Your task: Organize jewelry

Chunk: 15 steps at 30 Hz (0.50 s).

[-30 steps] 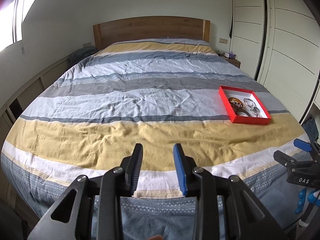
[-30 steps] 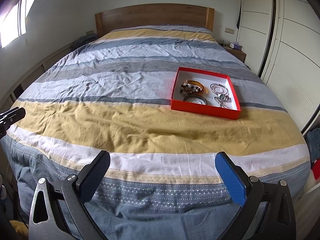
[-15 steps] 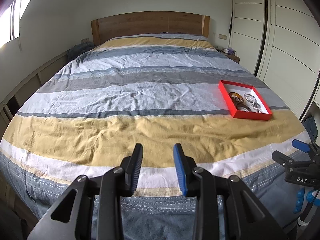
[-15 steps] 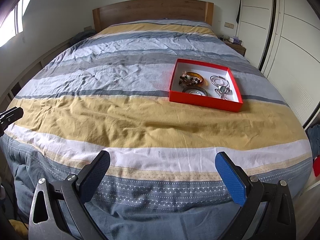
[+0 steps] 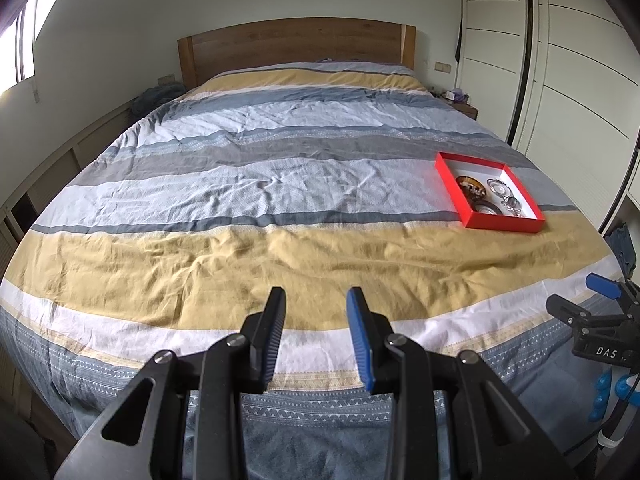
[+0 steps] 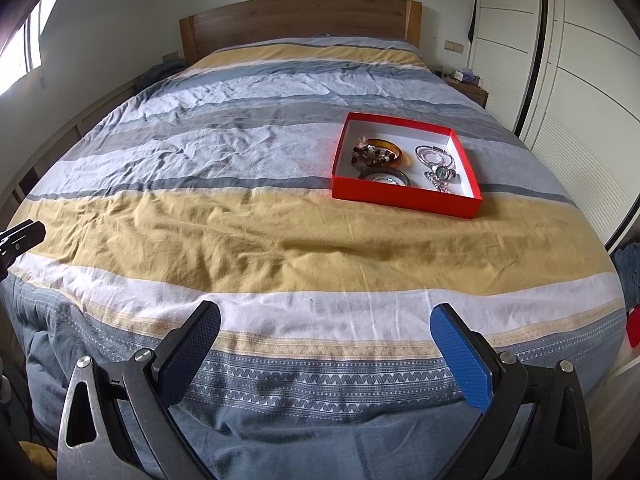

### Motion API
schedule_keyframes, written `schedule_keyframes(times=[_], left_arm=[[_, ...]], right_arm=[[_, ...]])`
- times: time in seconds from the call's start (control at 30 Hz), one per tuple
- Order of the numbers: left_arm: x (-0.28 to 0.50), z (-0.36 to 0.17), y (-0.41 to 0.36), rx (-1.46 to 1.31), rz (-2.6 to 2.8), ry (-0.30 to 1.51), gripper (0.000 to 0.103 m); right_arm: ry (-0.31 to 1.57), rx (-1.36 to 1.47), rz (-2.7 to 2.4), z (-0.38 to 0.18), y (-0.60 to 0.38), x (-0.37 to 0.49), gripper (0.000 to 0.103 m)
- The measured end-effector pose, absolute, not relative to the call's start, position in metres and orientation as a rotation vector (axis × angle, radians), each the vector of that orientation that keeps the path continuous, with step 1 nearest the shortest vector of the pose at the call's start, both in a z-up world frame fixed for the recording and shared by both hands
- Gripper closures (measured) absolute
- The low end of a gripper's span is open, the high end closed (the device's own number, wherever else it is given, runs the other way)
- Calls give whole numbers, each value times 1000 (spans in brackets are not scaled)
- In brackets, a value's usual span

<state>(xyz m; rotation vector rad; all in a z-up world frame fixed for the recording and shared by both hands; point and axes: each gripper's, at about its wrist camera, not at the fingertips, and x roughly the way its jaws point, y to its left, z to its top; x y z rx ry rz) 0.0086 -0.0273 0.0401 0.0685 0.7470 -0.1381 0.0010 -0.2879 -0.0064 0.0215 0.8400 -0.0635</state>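
A red box point(image 6: 404, 197) with a white inside lies on the striped bed point(image 6: 248, 240), right of centre. In it are an amber bangle with a bead bracelet point(image 6: 380, 152), a dark round ring point(image 6: 384, 178), and silver bangles with a watch point(image 6: 438, 164). The box also shows in the left wrist view point(image 5: 452, 184), far right. My right gripper point(image 6: 325, 322) is wide open and empty over the bed's foot, well short of the box. My left gripper point(image 5: 316, 306) is open with a narrow gap and empty, over the foot, left of the box.
A wooden headboard point(image 6: 300, 20) stands at the far end. White wardrobe doors point(image 6: 568, 80) line the right side and a nightstand point(image 6: 468, 88) sits beside them. Low shelving point(image 5: 48, 168) runs along the left wall. The right gripper's tip shows in the left view point(image 5: 600, 320).
Both grippers have moved forward over the foot of the bed; the red box looks closer. Their openings are unchanged.
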Motion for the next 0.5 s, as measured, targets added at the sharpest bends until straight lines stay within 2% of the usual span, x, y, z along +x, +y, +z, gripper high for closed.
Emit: schedule_keyframes(times=[0.5], left_arm=[[7,33,-31,78,-145,754,73]], right_arm=[[846,26,-65,-9,-291,2,0]])
